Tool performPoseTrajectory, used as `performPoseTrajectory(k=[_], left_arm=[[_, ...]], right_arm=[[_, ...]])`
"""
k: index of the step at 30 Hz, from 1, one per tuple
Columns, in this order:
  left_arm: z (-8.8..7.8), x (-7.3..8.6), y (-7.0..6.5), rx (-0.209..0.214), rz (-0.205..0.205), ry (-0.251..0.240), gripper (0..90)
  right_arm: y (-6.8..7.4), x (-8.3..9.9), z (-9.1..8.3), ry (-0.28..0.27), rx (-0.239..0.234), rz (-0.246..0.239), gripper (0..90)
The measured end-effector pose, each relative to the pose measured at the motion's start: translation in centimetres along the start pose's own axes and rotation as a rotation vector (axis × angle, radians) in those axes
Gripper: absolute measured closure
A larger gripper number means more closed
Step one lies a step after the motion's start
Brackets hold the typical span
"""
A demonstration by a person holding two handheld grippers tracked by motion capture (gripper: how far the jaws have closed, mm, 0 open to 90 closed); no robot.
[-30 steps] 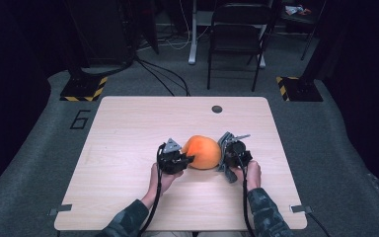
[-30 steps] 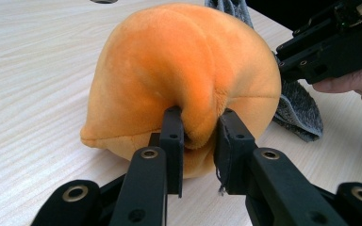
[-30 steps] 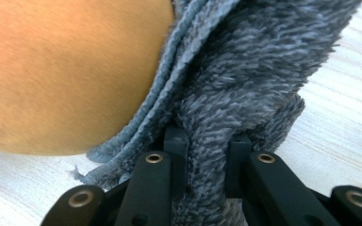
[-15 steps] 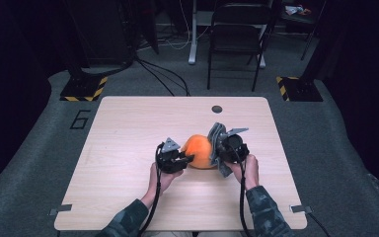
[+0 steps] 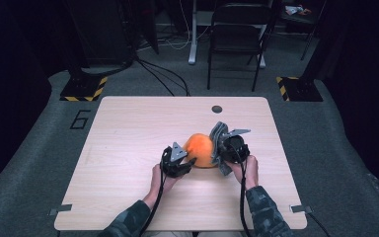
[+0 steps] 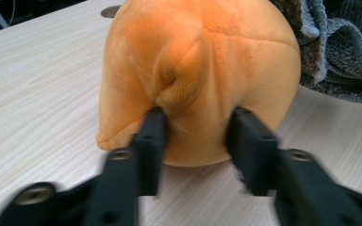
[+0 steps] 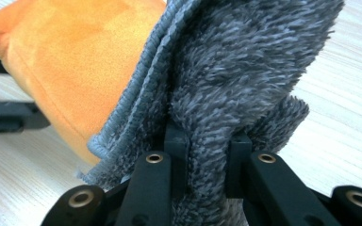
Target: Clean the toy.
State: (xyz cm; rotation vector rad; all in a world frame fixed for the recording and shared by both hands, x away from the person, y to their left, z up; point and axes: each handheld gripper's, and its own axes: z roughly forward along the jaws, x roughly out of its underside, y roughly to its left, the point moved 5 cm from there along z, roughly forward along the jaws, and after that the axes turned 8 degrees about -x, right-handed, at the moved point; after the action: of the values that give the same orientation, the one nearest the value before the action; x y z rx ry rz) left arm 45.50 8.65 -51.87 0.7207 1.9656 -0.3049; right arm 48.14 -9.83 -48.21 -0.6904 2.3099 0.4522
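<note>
An orange plush toy (image 5: 200, 148) rests on the wooden table (image 5: 128, 133) in front of the person. My left gripper (image 6: 195, 136) has its two black jaws pressed into the near side of the plush (image 6: 198, 70); they have just been closing on it. My right gripper (image 7: 207, 146) is shut on a fold of grey fluffy cloth (image 7: 245, 61), which stands up against the right side of the plush (image 7: 75, 47). From the high view the cloth (image 5: 219, 133) rises beside the toy, with the right gripper (image 5: 221, 150) just right of it and the left gripper (image 5: 190, 160) at the toy's front left.
A round cable hole (image 5: 217, 109) sits near the table's far edge. Beyond the table stand a black chair (image 5: 237, 34) and dark stands with yellow-striped bases (image 5: 81, 89). Bare tabletop lies to the left and at the back.
The right gripper has lifted a little with the grey cloth, which now stands higher against the plush. The left hand stayed put beside the toy.
</note>
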Motion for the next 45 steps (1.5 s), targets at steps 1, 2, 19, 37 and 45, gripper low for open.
performPoseTrajectory(k=[1, 2, 19, 37, 45], left_arm=[[0.0, 0.0, 0.0, -0.003, -0.001, 0.002, 73.7], [-0.1, -0.1, 0.1, -0.007, 0.001, 0.002, 77.3], [-1.3, -1.3, -1.0, 0.078, -0.077, 0.015, 83.9], [-0.9, -0.9, -0.5, 0.096, -0.09, 0.019, 83.2], [-1.0, -0.9, -0.3, 0.102, -0.09, 0.006, 83.1]], right_arm=[[0.0, 0.0, 0.0, 0.001, 0.001, -0.001, 76.9], [0.0, 0.0, -0.1, 0.0, -0.003, 0.002, 76.9], [5.4, -2.8, -2.2, -0.066, -0.038, -0.139, 76.7], [-1.1, 1.1, 0.4, 0.074, 0.087, 0.001, 76.6], [-2.8, 2.2, 1.1, 0.109, 0.048, 0.076, 76.5]])
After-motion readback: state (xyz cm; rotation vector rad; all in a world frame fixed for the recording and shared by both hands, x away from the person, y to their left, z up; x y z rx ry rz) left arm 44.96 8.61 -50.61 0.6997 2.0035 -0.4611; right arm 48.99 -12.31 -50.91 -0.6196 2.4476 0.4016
